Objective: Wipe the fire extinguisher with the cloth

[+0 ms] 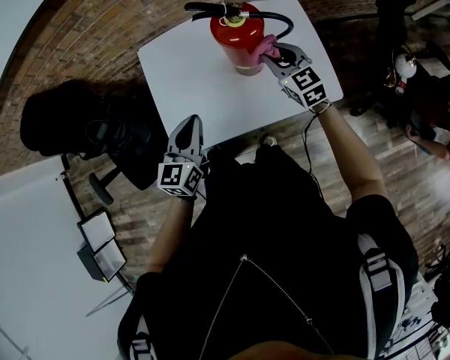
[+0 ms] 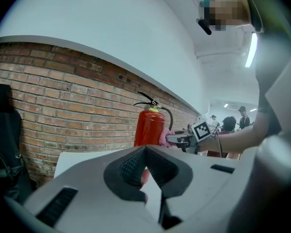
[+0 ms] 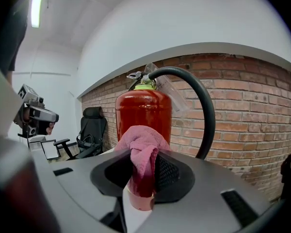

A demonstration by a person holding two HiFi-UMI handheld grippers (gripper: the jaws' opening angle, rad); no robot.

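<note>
A red fire extinguisher (image 1: pixel 238 40) with a black hose and handle stands upright on the white table (image 1: pixel 202 88). My right gripper (image 1: pixel 271 57) is shut on a pink cloth (image 1: pixel 268 48), which presses against the cylinder's right side. In the right gripper view the cloth (image 3: pixel 143 154) bunches between the jaws just in front of the red extinguisher (image 3: pixel 143 113). My left gripper (image 1: pixel 187 130) hangs over the table's near edge, shut with nothing in it. From the left gripper view the extinguisher (image 2: pixel 149 127) stands ahead, well clear of the gripper (image 2: pixel 146 166).
A brick wall runs behind the table. A black office chair (image 1: pixel 105 133) sits left of the table, beside another white desk (image 1: pixel 22 223). Other people (image 1: pixel 427 118) and equipment stand at the right.
</note>
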